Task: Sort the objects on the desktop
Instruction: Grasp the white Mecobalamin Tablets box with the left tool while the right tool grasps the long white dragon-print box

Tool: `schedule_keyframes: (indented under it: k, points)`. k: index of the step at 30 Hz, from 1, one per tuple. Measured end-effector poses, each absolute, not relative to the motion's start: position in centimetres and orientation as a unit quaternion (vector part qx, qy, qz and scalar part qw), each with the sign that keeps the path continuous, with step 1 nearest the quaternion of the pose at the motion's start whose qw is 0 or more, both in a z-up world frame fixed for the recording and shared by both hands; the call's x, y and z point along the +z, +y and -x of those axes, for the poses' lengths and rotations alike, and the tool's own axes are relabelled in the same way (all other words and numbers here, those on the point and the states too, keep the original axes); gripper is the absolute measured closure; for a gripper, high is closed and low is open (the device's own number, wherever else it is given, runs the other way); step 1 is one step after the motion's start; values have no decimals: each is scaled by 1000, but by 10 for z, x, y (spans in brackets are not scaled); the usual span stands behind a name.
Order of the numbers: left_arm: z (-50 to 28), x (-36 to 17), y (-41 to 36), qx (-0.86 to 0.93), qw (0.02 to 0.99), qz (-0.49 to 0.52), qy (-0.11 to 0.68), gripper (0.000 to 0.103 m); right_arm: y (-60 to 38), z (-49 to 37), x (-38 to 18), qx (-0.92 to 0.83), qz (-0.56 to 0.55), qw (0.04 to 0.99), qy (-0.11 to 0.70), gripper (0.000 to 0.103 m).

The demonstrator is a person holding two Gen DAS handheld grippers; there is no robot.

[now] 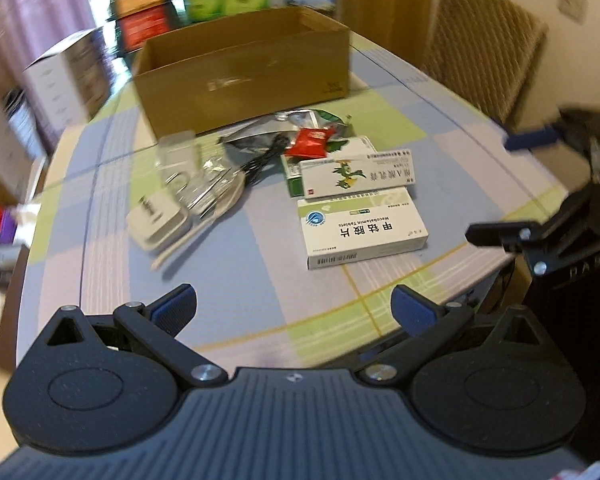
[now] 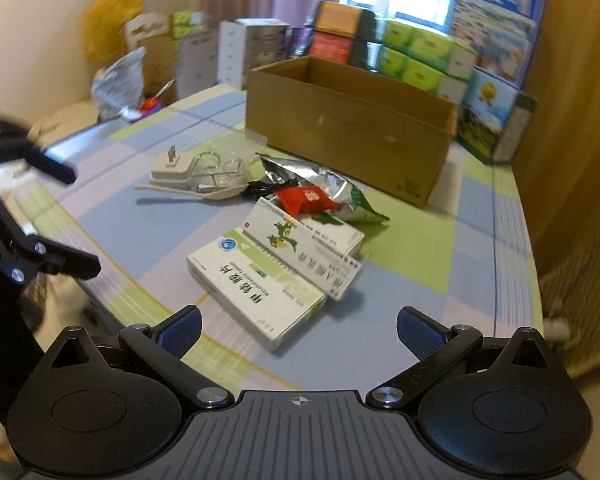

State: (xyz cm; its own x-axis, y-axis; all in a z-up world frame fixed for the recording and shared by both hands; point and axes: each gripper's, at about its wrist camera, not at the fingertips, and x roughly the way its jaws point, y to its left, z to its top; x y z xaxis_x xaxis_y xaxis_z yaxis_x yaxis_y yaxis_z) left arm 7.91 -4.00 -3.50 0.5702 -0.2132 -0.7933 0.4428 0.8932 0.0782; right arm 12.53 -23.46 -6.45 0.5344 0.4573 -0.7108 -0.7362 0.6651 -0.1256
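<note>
You are working over a table (image 1: 260,216) covered in a pale blue, lilac and green checked cloth, with stacked cartons and a curtained window behind it.

Your left gripper (image 1: 294,306) hovers above the near edge of the table with its jaws spread wide and nothing between them; the blue pads (image 1: 414,312) are bare. Your right gripper (image 2: 298,328) is likewise wide and empty, poised just short of the medicine boxes. In the left view its black fingers show at the right edge of the table.

Take the open cardboard box (image 1: 244,68) at the far side as your landmark. Nearest you, well in front of it, lies a white medicine box (image 1: 360,234) with green trim. A second, slimmer white box (image 1: 356,178) with a green bird picture rests partly on top of it, on the side toward the cardboard box. A red packet (image 1: 310,142) sits on the far end of that slim box, against a crumpled silver foil bag (image 2: 324,188) just in front of the cardboard box. Beside the bag lie a black cable (image 1: 260,162), a clear plastic case (image 1: 180,156), and a white plug adapter (image 1: 156,220).
</note>
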Motion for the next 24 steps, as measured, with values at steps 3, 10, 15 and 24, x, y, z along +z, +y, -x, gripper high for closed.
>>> schedule_keyframes:
  k: [3,10,15,24]
  points:
    - [-95,-45,-48,-217,861,-169,428,1,-226,-139,-73,371,246,835,323,2]
    - [-126,-61,-67,-305,826,-208,426,1,-199,-172,-92,413,317,796,307,16]
    - [-147,-76,-75,-327,814,-238,416,1,-179,-193,-109,428,367,775,287,23]
    - [-170,-96,-75,-347,807,-242,413,1,-153,-221,-133,438,399,756,279,37]
